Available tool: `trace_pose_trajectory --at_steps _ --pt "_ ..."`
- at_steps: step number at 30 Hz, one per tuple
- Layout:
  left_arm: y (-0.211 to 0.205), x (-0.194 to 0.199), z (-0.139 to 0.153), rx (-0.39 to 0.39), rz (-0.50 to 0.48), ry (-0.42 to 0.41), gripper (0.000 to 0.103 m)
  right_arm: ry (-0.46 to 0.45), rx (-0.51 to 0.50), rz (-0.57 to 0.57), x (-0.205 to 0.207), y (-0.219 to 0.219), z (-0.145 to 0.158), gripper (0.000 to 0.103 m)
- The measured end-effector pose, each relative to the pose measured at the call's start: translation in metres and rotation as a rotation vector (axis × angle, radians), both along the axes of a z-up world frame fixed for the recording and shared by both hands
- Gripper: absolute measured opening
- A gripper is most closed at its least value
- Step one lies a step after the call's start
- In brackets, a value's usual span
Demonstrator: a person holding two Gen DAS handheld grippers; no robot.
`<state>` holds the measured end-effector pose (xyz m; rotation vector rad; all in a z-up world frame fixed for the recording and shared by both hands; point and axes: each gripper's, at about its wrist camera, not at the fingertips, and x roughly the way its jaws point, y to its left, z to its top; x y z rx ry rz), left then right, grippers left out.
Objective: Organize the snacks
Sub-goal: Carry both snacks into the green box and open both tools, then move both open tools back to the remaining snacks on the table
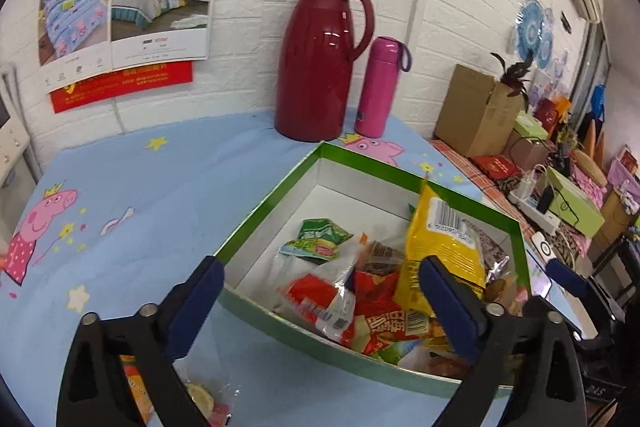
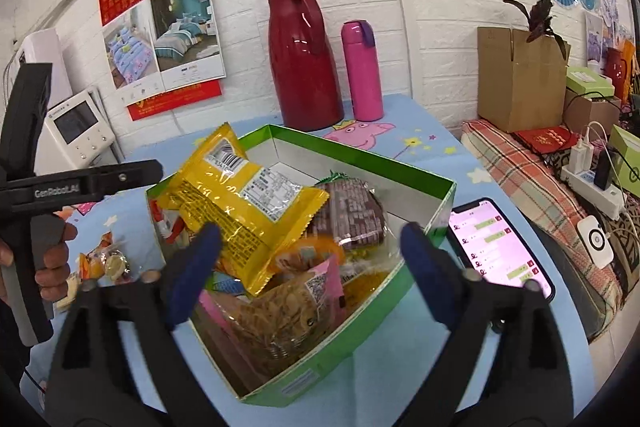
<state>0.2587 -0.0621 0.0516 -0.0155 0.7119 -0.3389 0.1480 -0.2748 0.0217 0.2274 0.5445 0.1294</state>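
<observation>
A green-rimmed box (image 1: 276,193) (image 2: 360,151) sits on the blue cartoon tablecloth and holds several snack packets. A yellow packet (image 1: 444,247) (image 2: 244,203) leans across the pile inside, beside a red packet (image 1: 380,311) and small green ones (image 1: 320,239). My left gripper (image 1: 320,295) is open over the box's near-left corner, nothing between its fingers. My right gripper (image 2: 312,259) is open above the near side of the box, over a noodle-snack packet (image 2: 280,315). A few loose snacks (image 1: 204,395) (image 2: 108,263) lie on the cloth left of the box.
A dark red thermos jug (image 1: 316,67) (image 2: 304,63) and pink bottle (image 1: 378,87) (image 2: 360,67) stand at the wall behind the box. A lit phone (image 2: 500,247) lies right of the box. A cardboard box (image 2: 520,75) and clutter fill the right side table. A hand (image 2: 52,259) holds the left gripper.
</observation>
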Motion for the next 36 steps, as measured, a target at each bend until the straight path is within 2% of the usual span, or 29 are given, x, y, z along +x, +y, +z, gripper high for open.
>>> trace_pose_trajectory --at_steps 1,6,8,16,21,25,31,32,34,36 --pt "0.003 -0.004 -0.001 -0.005 0.011 -0.008 0.102 -0.012 0.008 0.006 -0.004 -0.002 -0.001 0.102" --pt "0.019 -0.030 0.000 -0.013 0.037 -0.006 0.102 -0.045 -0.002 0.001 -0.025 -0.003 0.013 0.102" --pt "0.024 -0.046 0.002 0.013 0.059 -0.011 0.102 -0.072 0.014 0.007 -0.040 -0.001 0.020 0.102" --pt "0.058 -0.116 0.001 0.080 0.176 0.008 0.102 -0.203 0.173 0.080 -0.088 0.019 0.027 0.102" --pt "0.083 -0.154 -0.004 0.095 0.250 -0.001 0.102 -0.143 0.143 0.197 -0.098 0.053 0.025 0.102" --pt "0.101 -0.176 -0.007 0.102 0.295 -0.004 0.102 -0.125 0.186 0.301 -0.104 0.079 0.025 0.102" --pt "0.135 -0.198 -0.015 0.115 0.379 -0.004 0.102 -0.185 0.258 0.393 -0.114 0.114 0.031 0.102" --pt "0.141 -0.200 -0.017 0.117 0.392 0.000 0.102 -0.177 0.235 0.396 -0.114 0.122 0.031 0.102" --pt "0.153 -0.203 -0.020 0.122 0.422 0.007 0.102 -0.099 0.138 0.387 -0.107 0.141 0.032 0.102" --pt "0.165 -0.206 -0.024 0.119 0.449 0.010 0.102 -0.064 0.107 0.409 -0.100 0.153 0.028 0.102"
